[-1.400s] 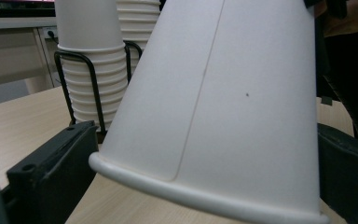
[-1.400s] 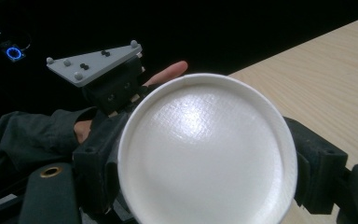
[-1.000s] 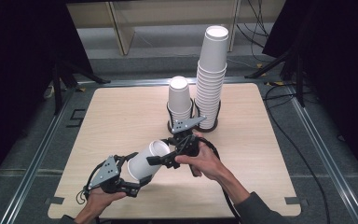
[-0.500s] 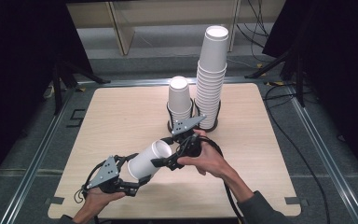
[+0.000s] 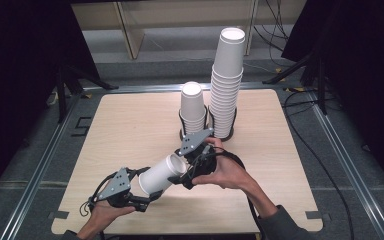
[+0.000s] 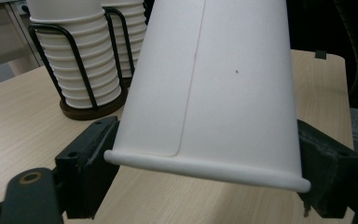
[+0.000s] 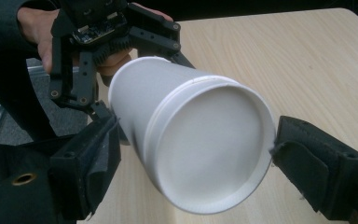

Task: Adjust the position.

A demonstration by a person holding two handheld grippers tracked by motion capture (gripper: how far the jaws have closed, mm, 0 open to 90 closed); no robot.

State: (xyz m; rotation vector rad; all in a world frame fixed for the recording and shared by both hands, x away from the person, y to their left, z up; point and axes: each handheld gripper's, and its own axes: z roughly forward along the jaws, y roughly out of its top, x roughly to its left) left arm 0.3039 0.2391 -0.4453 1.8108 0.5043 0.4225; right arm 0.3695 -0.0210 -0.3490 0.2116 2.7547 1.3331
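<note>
A white paper cup (image 5: pixel 160 175) lies tilted above the table's front, held between both grippers. My left gripper (image 5: pixel 147 186) is shut on it just above the rolled rim; in the left gripper view the pads press both sides of the cup (image 6: pixel 214 93) with the left gripper (image 6: pixel 205 182) around it. The right gripper (image 5: pixel 182 167) has its jaws at the cup's bottom end. In the right gripper view the cup's base (image 7: pixel 205 149) faces the camera between the pads of the right gripper (image 7: pixel 191 158), and the right pad touches the base edge.
Two stacks of white cups stand in black wire holders at the table's far middle: a short stack (image 5: pixel 192 107) and a tall stack (image 5: pixel 227 80). The short stack (image 6: pixel 81 65) is close ahead of the left gripper. The wooden table (image 5: pixel 130 120) has metal rails around it.
Both hands and the cup have drifted slightly down and left toward the front edge. The grip at each end looks the same.
</note>
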